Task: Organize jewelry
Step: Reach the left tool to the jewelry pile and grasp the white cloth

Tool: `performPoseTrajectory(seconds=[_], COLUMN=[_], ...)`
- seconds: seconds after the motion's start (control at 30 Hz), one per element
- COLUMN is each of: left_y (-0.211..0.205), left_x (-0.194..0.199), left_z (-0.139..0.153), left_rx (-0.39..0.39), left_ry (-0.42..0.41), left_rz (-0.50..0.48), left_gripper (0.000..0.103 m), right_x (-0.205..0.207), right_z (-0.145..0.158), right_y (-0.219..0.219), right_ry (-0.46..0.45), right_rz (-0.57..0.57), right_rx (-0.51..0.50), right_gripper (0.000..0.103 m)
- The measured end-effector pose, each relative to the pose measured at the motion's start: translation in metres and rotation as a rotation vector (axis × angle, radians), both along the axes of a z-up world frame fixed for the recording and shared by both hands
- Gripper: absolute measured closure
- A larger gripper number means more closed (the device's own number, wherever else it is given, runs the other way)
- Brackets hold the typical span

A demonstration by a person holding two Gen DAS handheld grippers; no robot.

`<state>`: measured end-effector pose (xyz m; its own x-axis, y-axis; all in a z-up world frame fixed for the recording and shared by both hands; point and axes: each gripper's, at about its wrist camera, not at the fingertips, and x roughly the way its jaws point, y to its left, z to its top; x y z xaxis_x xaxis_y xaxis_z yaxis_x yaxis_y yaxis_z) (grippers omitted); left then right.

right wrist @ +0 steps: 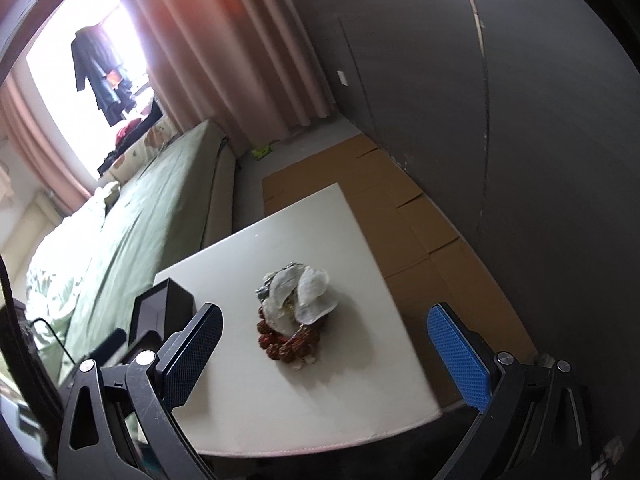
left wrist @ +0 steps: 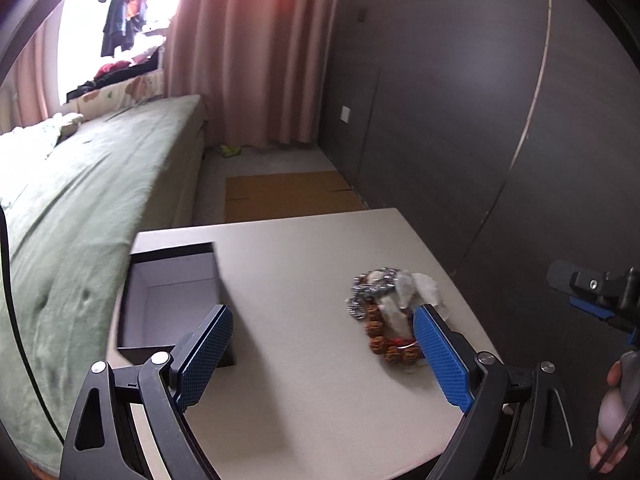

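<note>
Here, the jewelry pile [left wrist: 386,312], a tangle of silver chain, brown beads and small clear bags, sits on the table [left wrist: 304,320] beside the empty box [left wrist: 168,300]; grabbing one strand could drag the rest off. Left gripper [left wrist: 324,356] hovers wide open and empty, pile by its right finger; right gripper [right wrist: 326,360] likewise, pile just ahead.

Blue cross-hatched pads [left wrist: 440,360], a black box [left wrist: 176,300] lined pale grey, reddish-brown beads [right wrist: 288,344], a green bedspread [left wrist: 80,200], pink curtains [left wrist: 248,48].
</note>
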<state>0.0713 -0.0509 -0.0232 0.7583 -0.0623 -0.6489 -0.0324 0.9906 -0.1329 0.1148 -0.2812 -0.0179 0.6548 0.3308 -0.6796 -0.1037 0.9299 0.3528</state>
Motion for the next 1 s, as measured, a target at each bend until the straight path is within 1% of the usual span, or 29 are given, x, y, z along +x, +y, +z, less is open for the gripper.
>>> performPoseTrajectory(seconds=[0.1,0.2,0.27,0.4,0.47,0.53,0.63,0.73,0.83,0.93,1.0], left_y=[-0.012,-0.023,-0.029,-0.039,-0.044,-0.048,-0.053,-0.055,-0.057,-0.062,-0.064], left_x=[0.007,0.016,0.023,0.037,0.045,0.052,0.062,0.071,0.079,0.088,0.092], left_z=[-0.003,-0.004,-0.006,-0.01,-0.014,-0.016,-0.02,-0.024,-0.033,-0.043,-0.048], left_rx=[-0.004,-0.03,-0.048,-0.083,-0.091,-0.104,-0.121,-0.135,-0.143,-0.143,-0.138], left_ry=[0.014,0.029,0.041,0.065,0.081,0.094,0.102,0.115,0.136,0.163,0.175], left_rz=[-0.027,-0.052,-0.065,-0.088,-0.098,-0.11,-0.117,-0.121,-0.128,-0.141,-0.15], left_gripper=[0.016,0.023,0.029,0.036,0.043,0.046,0.047,0.052,0.054,0.063,0.064], right_x=[0.005,0.009,0.013,0.022,0.025,0.028,0.032,0.036,0.039,0.047,0.05], right_z=[-0.001,-0.003,-0.005,-0.012,-0.016,-0.019,-0.021,-0.022,-0.026,-0.03,-0.031], right_y=[-0.012,-0.021,-0.028,-0.042,-0.047,-0.05,-0.052,-0.053,-0.054,-0.056,-0.057], right_ry=[0.021,0.033,0.043,0.074,0.089,0.103,0.105,0.108,0.115,0.13,0.138], right_rz=[-0.008,-0.011,-0.019,-0.048,-0.058,-0.065,-0.07,-0.07,-0.074,-0.081,-0.084], right_rx=[0.019,0.036,0.05,0.087,0.099,0.11,0.114,0.114,0.116,0.123,0.127], right_gripper=[0.0,0.0,0.0,0.0,0.001,0.002,0.002,0.002,0.002,0.002,0.002])
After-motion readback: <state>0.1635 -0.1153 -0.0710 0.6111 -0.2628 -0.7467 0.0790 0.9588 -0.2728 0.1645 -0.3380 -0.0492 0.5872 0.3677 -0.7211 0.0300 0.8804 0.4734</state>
